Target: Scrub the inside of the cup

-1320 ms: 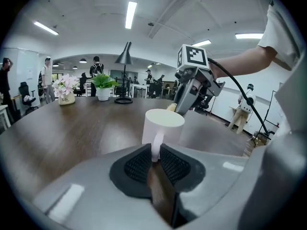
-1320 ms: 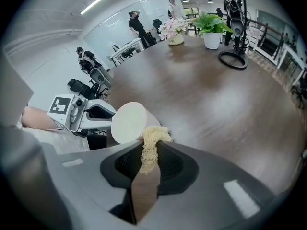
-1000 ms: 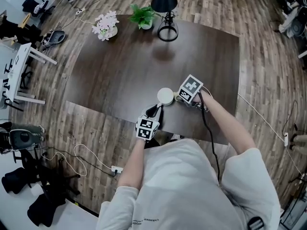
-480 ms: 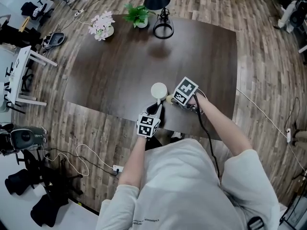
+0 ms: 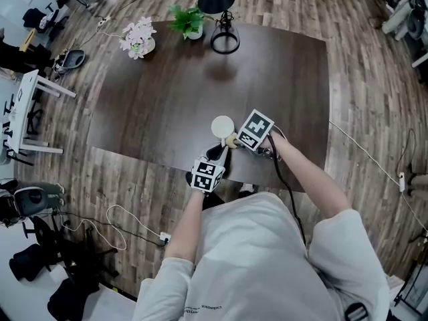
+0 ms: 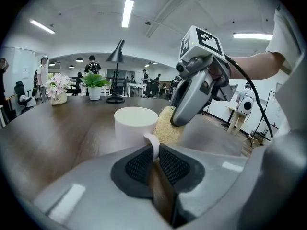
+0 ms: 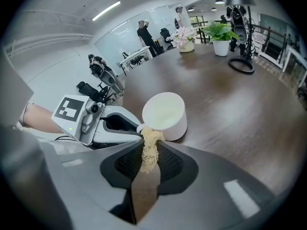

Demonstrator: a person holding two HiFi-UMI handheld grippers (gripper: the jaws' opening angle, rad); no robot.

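Cup (image 5: 223,126) upright on table (image 5: 167,92), toward its near edge, mouth open and up; inside looks empty and pale. Left gripper (image 6: 153,153) comes in from the cup's 6 o'clock, jaws pinched shut on the handle (image 6: 151,142) and steadying it. Right gripper (image 7: 148,150) sits at about 4 o'clock of the cup, jaws clamped narrow on a tan fibrous scrubber (image 6: 167,126). The free end of the scrubber pokes out past the tips toward the cup. Scrubber is outside the cup, low against the outer wall by the handle; contact or a hair apart, cannot tell. Judgement: hold and tool are both set, scrubbing proper not begun, so this is the approach step. Next move likely calls for lifting the scrubber over the rim, roughly toward 10 o'clock. Then tip the right gripper down so the fibres reach the inner wall, with the left grip firm on the handle against twist.
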